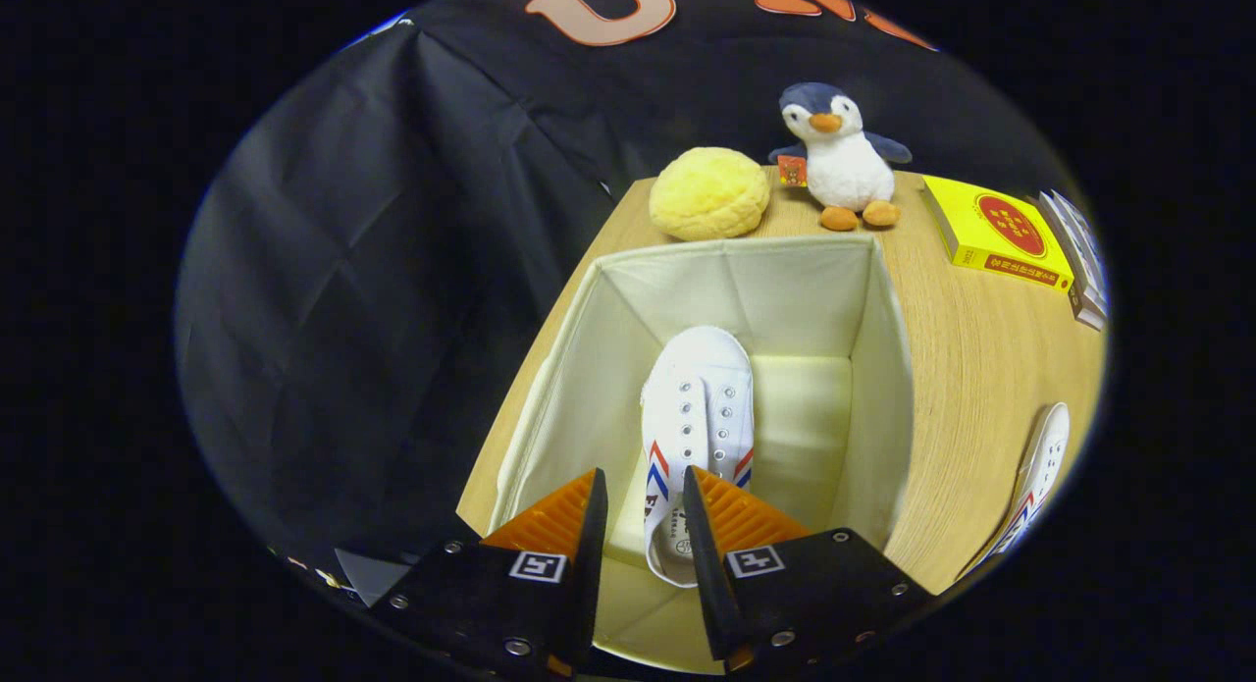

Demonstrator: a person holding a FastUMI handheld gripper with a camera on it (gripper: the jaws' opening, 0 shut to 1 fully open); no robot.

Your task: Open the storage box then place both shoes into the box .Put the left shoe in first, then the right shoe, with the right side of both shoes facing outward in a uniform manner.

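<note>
A cream fabric storage box [878, 388] stands open on the wooden table. Inside it lies one white shoe [699, 407] with red and blue stripes, toe pointing away from me and heel toward me. My gripper [643, 486] hangs over the box's near end, its fingers a little apart. The shoe's heel sits in the gap between them; the right finger overlaps the shoe's side, while a strip of box lining shows between the left finger and the shoe. The second white shoe [1035, 476] lies on the table to the right of the box.
Beyond the box sit a yellow round plush [708, 193] and a penguin toy [839, 157]. A yellow book [996, 233] and a stack of books [1079, 260] lie at the far right. The table's left edge runs close along the box.
</note>
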